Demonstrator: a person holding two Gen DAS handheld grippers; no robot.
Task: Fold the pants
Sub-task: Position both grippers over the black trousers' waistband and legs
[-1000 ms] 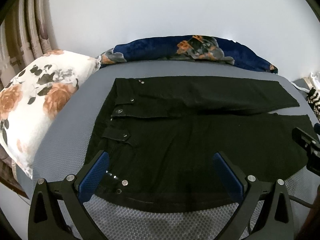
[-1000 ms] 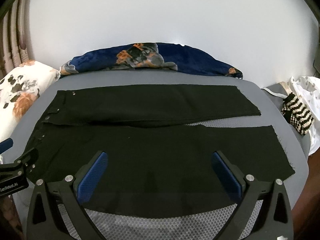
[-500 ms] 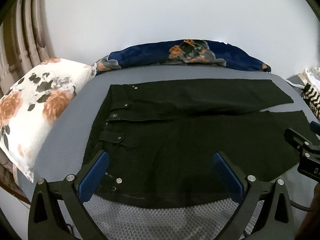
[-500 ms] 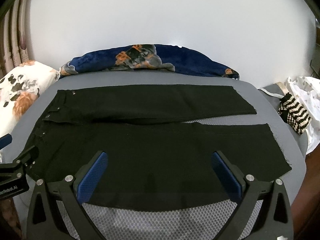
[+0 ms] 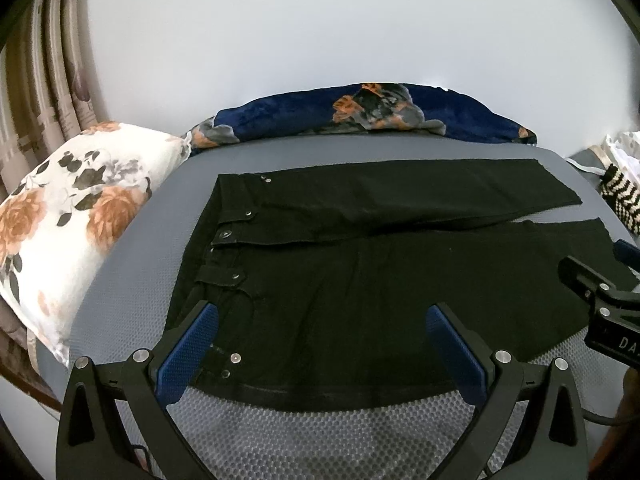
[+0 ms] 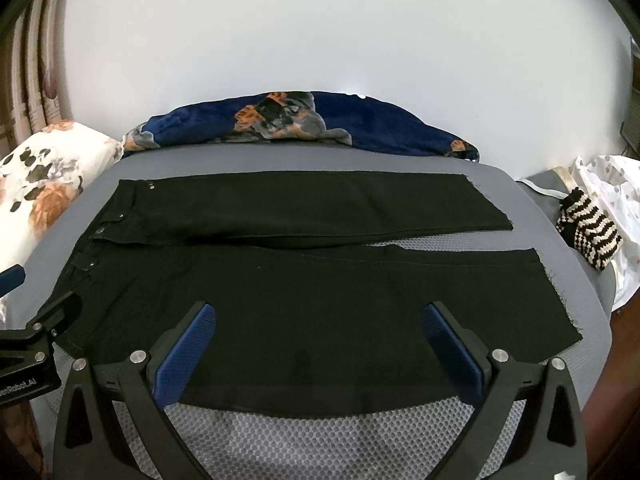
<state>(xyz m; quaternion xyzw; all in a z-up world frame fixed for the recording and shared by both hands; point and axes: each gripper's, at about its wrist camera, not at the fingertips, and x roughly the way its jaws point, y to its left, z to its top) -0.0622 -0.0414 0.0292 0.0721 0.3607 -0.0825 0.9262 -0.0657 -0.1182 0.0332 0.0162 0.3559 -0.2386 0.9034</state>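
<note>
Black pants point(image 5: 360, 280) point(image 6: 304, 280) lie flat on a grey mesh bed point(image 5: 312, 436) point(image 6: 320, 436), waist to the left, both legs running to the right with a narrow gap between them. My left gripper point(image 5: 322, 312) hovers open over the near edge by the waist, nothing between its blue pads. My right gripper point(image 6: 320, 310) is open above the near leg, also holding nothing. Each gripper shows at the edge of the other's view: the right gripper point(image 5: 600, 300), the left gripper point(image 6: 24, 340).
A white floral pillow point(image 5: 68, 220) lies left of the waist. A navy floral blanket point(image 6: 304, 124) runs along the far side against a white wall. A striped knit item point(image 6: 588, 232) and a white cloth point(image 6: 612, 200) sit to the right.
Both grippers have drawn back and up a little from the pants, so the waist and legs appear farther away. The pants lie unchanged.
</note>
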